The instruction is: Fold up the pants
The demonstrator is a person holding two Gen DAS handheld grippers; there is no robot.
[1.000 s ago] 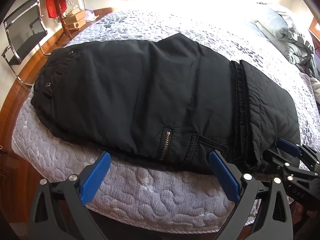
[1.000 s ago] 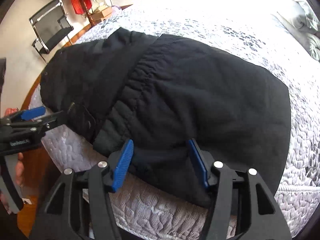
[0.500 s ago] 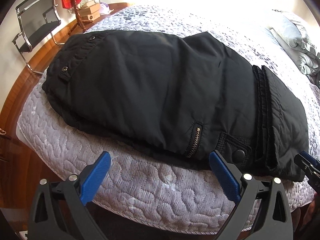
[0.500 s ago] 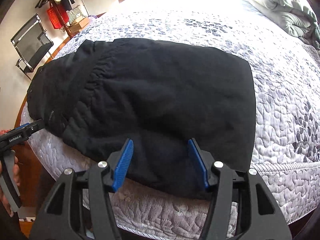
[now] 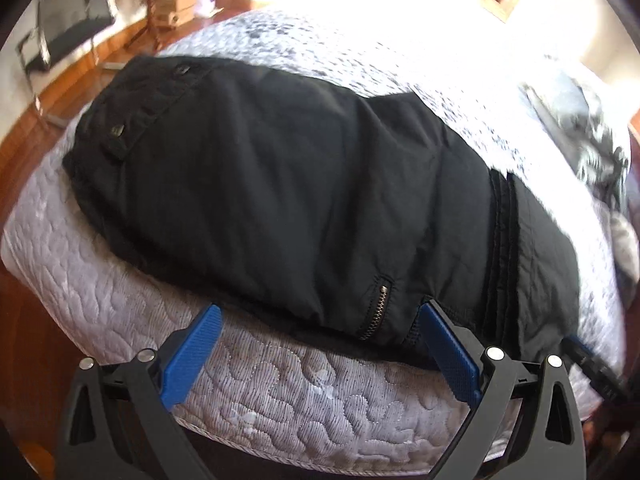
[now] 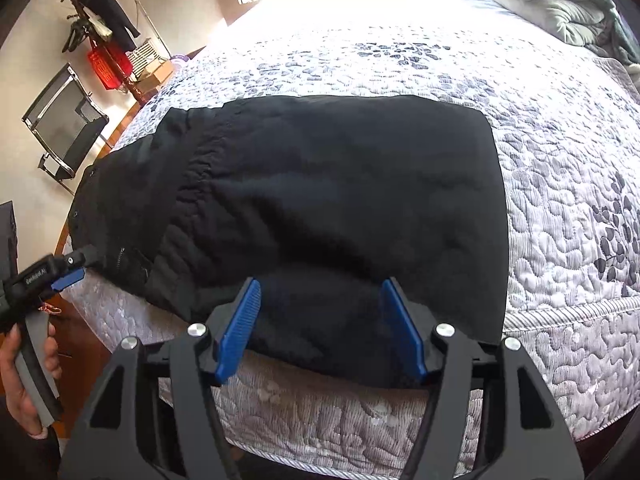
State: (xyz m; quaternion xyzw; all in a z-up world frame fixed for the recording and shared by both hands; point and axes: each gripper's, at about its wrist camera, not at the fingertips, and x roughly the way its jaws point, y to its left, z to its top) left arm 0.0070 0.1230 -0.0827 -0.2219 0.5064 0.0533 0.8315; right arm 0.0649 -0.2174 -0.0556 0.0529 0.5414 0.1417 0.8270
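The black pants (image 5: 304, 208) lie folded into a broad, roughly rectangular bundle on the quilted bed (image 5: 280, 396), close to its near edge, filling the centre of both views. In the left wrist view the waistband with its snaps sits toward 10 o'clock, a zipped pocket (image 5: 378, 308) at 5 o'clock, and stacked hem edges run down at 3 to 4 o'clock. The cloth looks padded and slightly glossy: soft and limp, with some weight and bulk, likely a bit slippery, so layers could slide apart if only the top one is pinched. The better hold is probably through the whole stack at a near corner or along the thick seamed edges, not the smooth middle.

The left gripper (image 5: 318, 354) hangs at 6 o'clock over the mattress edge, its blue pads spread wide and holding nothing; the pants' near edge lies just beyond them. The right gripper (image 6: 320, 328) is likewise parted and unloaded, with the dark near edge showing between its pads; whether they touch the fabric is hard to tell.

Outward, a chair (image 6: 66, 128) and coat rack (image 6: 96, 28) stand at 10 o'clock, and rumpled bedding (image 6: 572, 4) lies at 1 o'clock.
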